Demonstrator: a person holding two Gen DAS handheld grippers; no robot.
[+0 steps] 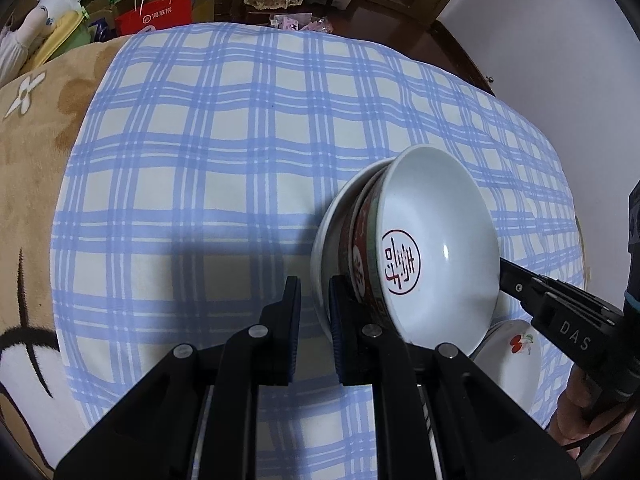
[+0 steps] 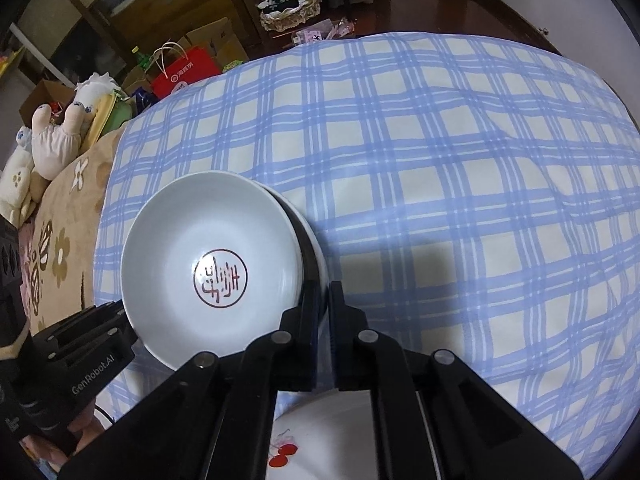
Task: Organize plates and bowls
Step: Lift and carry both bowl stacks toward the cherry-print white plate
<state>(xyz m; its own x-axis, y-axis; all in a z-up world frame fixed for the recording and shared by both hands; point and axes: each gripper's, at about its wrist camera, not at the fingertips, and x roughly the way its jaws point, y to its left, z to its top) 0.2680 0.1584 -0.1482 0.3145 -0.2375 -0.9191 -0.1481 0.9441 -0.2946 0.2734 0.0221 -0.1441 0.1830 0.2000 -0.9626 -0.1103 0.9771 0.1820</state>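
Observation:
A white bowl with a red round seal inside [image 1: 436,248] [image 2: 208,264] sits nested in a second white dish [image 1: 326,240], and both are held tilted above the blue checked cloth [image 1: 224,160]. My left gripper [image 1: 314,308] is shut on the rim of the outer dish. My right gripper [image 2: 325,320] is shut on the opposite rim of the stack; it also shows in the left wrist view [image 1: 560,312]. A white plate with a red cherry print [image 1: 512,356] [image 2: 332,440] lies on the cloth beneath the stack.
The cloth [image 2: 440,184] covers a bed with a beige flowered blanket [image 1: 36,152] at the left. Plush toys [image 2: 60,136], a red paper bag [image 1: 154,16], boxes and dark wooden furniture stand beyond the far edge. A white wall [image 1: 560,40] is at the right.

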